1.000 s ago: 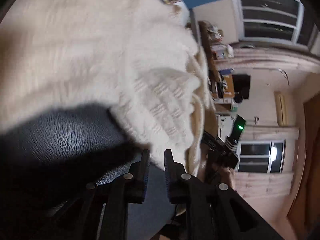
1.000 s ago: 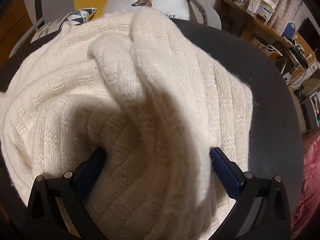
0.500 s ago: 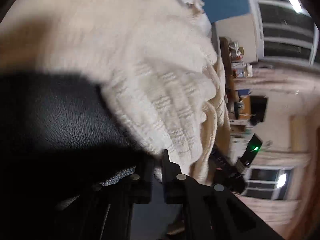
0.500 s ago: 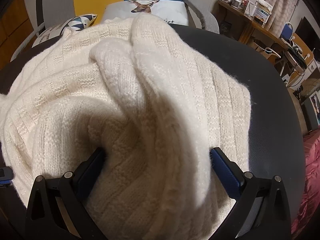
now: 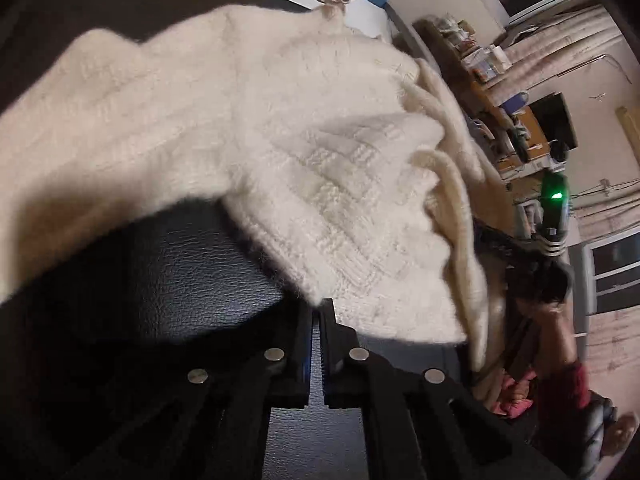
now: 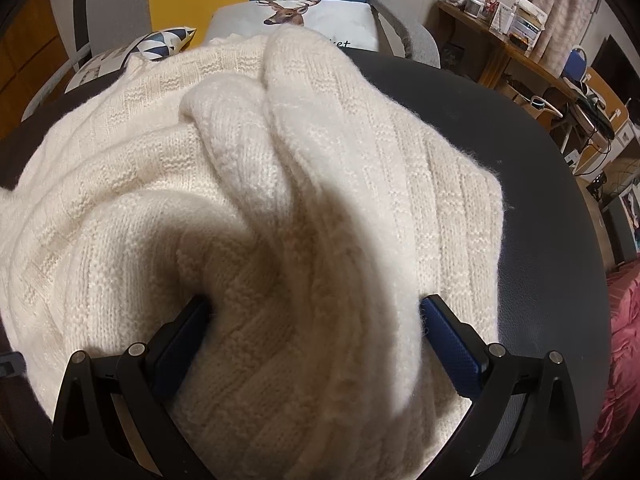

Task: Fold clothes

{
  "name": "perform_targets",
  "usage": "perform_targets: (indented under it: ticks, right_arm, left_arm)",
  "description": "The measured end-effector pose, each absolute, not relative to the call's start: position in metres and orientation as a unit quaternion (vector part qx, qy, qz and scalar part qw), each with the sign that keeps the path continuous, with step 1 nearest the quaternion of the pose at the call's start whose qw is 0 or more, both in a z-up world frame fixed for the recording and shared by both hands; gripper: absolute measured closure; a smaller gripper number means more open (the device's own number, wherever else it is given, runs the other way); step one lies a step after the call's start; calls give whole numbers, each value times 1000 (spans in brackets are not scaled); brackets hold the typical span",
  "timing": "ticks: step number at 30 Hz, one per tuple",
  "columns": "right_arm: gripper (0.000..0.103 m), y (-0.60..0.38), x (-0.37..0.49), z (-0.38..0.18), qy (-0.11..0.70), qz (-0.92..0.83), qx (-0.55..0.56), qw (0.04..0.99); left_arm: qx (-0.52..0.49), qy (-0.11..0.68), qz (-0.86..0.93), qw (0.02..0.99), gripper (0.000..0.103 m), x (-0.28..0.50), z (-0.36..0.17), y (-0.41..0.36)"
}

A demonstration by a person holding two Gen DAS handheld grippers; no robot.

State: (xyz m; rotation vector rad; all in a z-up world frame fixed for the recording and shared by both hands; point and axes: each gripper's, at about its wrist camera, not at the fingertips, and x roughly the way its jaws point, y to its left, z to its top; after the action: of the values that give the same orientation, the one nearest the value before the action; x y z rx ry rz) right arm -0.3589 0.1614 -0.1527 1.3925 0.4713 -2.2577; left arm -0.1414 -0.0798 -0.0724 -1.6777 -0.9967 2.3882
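A cream knitted sweater (image 6: 248, 184) lies bunched on a black leather surface (image 6: 540, 184). In the right wrist view my right gripper (image 6: 314, 312) is open, its blue-padded fingers (image 6: 448, 332) wide apart with a thick fold of the sweater between them. In the left wrist view the sweater (image 5: 240, 128) drapes over the black surface (image 5: 168, 280). My left gripper (image 5: 316, 312) is shut, its tips at the sweater's ribbed hem (image 5: 360, 264); whether cloth is pinched is hidden. The other gripper with a green light (image 5: 554, 200) shows at right.
A white cushion with a deer print (image 6: 292, 12) and a patterned pillow (image 6: 152, 44) lie beyond the surface. A cluttered wooden desk (image 6: 520, 32) stands at right. Red fabric (image 6: 624, 320) lies at the right edge.
My left gripper closed its fingers and swung, so more of the sweater's top and the far cushion now show. The right gripper stayed open around the fold, barely moving.
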Motion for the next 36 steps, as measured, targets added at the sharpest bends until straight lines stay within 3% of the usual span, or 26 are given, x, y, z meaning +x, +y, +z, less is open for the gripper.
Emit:
perform_targets:
  ticks: [2, 5, 14, 21, 25, 28, 32, 36]
  right_arm:
    - [0, 161, -359, -153, 171, -817, 505, 222]
    - [0, 161, -359, -152, 169, -818, 504, 222]
    - [0, 163, -359, -137, 177, -809, 516, 221]
    - [0, 189, -295, -83, 200, -829, 452, 261]
    - [0, 205, -262, -101, 244, -822, 458, 234]
    - [0, 218, -264, -123, 200, -819, 481, 240]
    - [0, 239, -281, -138, 81, -817, 510, 256]
    - [0, 245, -274, -141, 57, -822, 501, 267]
  left_arm:
    - [-539, -371, 755, 51, 100, -142, -75, -85]
    - [-524, -451, 719, 75, 85, -142, -77, -85]
    - [-538, -475, 693, 62, 85, -170, -88, -43]
    - [-536, -504, 675, 47, 85, -159, -91, -35]
    - [-544, -531, 648, 52, 83, -153, -96, -27]
    - [-549, -530, 645, 45, 82, -151, -100, -18]
    - [-554, -549, 625, 36, 81, -151, -111, -8]
    - [-551, -542, 634, 22, 81, -158, -108, -1]
